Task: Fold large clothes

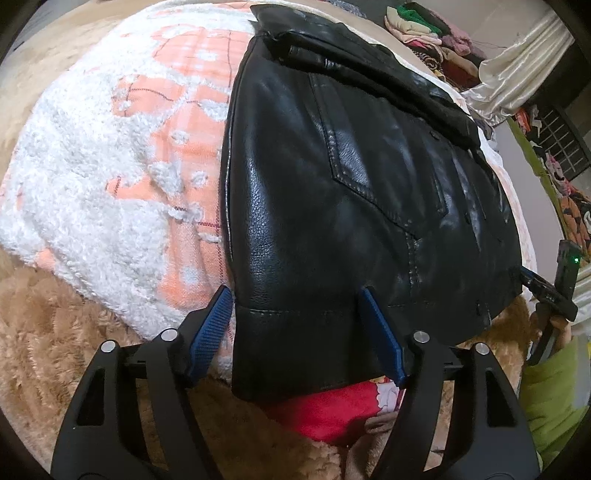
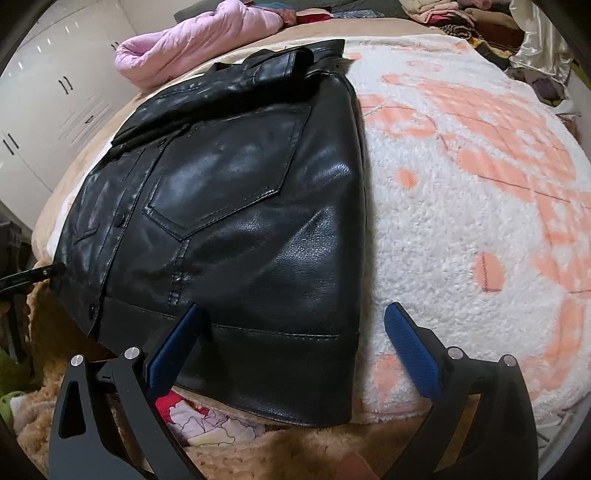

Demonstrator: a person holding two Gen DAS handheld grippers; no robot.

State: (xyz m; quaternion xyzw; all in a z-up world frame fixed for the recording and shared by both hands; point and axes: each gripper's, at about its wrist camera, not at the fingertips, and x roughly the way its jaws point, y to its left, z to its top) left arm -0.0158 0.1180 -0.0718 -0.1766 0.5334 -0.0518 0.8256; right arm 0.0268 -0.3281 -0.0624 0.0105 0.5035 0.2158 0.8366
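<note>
A black leather jacket lies flat, front up, sleeves tucked in, on a white and orange fleece blanket. My left gripper is open, its blue pads on either side of the jacket's bottom left hem corner, which hangs over the bed edge. In the right wrist view the jacket fills the left half. My right gripper is open, straddling the bottom right hem corner. The right gripper's body shows at the far right of the left wrist view. The left gripper's tip shows at the left edge of the right wrist view.
The blanket covers a bed with a brown furry cover. A red patterned cloth lies under the hem. A pink puffer coat lies at the far side. Piled clothes and white cupboards stand beyond.
</note>
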